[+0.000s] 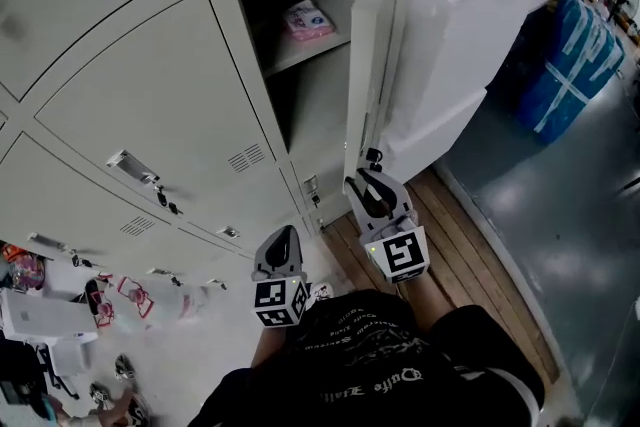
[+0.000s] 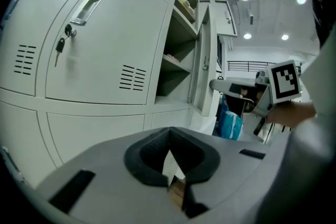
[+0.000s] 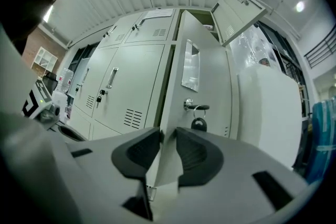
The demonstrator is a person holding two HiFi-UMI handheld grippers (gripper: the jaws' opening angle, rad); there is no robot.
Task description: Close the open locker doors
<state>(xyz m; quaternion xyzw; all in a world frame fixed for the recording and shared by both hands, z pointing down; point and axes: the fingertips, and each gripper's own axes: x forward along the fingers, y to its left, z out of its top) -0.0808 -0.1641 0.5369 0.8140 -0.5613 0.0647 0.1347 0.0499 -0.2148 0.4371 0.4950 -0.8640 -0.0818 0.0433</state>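
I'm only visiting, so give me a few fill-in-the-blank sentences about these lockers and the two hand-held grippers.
The right gripper grips the open locker door by its ____.
A ____ hangs from that door's lock.
A ____ packet lies on the locker's shelf.
The left gripper holds ____.
Missing words: edge, key, pink, nothing.

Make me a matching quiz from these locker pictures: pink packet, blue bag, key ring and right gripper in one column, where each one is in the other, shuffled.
1 pink packet
2 blue bag
3 key ring
4 right gripper

A hanging from the lock on the open locker door
B on the floor, far right
C jaws astride that door's edge
D on a shelf inside the locker

Pairs: 1-D, 2-B, 3-A, 4-C
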